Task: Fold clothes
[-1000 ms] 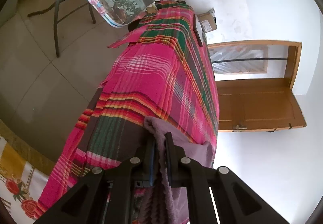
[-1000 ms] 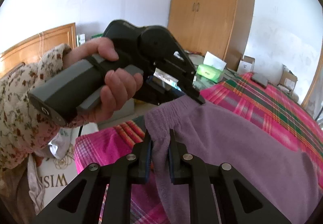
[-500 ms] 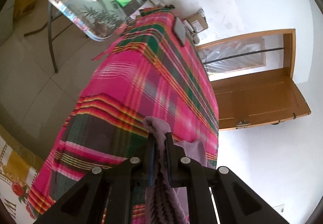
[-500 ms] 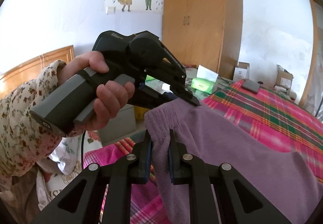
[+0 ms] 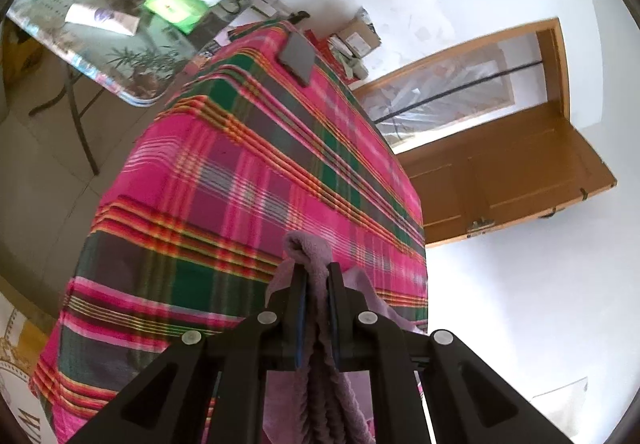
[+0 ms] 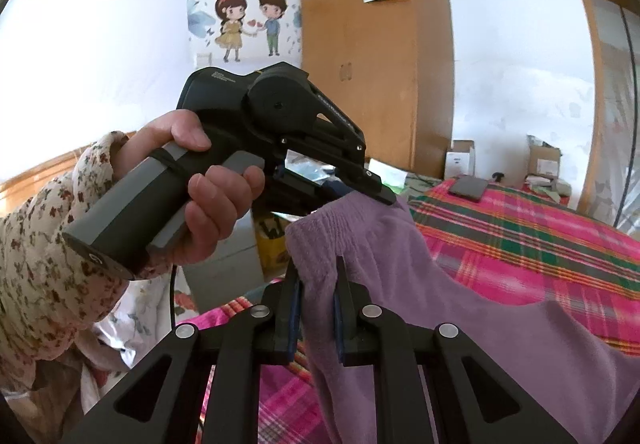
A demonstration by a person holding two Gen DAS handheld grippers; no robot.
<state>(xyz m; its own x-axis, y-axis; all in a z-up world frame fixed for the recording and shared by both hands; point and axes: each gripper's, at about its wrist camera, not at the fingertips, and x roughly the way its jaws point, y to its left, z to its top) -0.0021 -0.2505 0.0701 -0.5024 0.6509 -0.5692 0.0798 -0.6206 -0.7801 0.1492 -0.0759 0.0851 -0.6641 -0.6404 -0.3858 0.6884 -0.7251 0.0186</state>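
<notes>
Bed (image 5: 248,180) under pink plaid sheet; both tongs, left (image 5: 317,284) and right (image 6: 317,280), clamped on the purple garment's (image 6: 400,256) waistband, held aloft. To fold clean, I'd keep the band taut and level, lower it flat on the sheet

Fuzzy purple garment (image 6: 384,244), woven plaid bedsheet (image 5: 240,172)

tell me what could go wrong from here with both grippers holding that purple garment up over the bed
1. The right gripper pinches only the waistband edge of the purple garment; fabric could slip out if pulled taut.
2. The left gripper holds a bunched fold, so layers may lie uneven when lowered.
3. A dark flat object rests at the far end of the plaid bedspread; a spread garment might cover or nudge it.
</notes>
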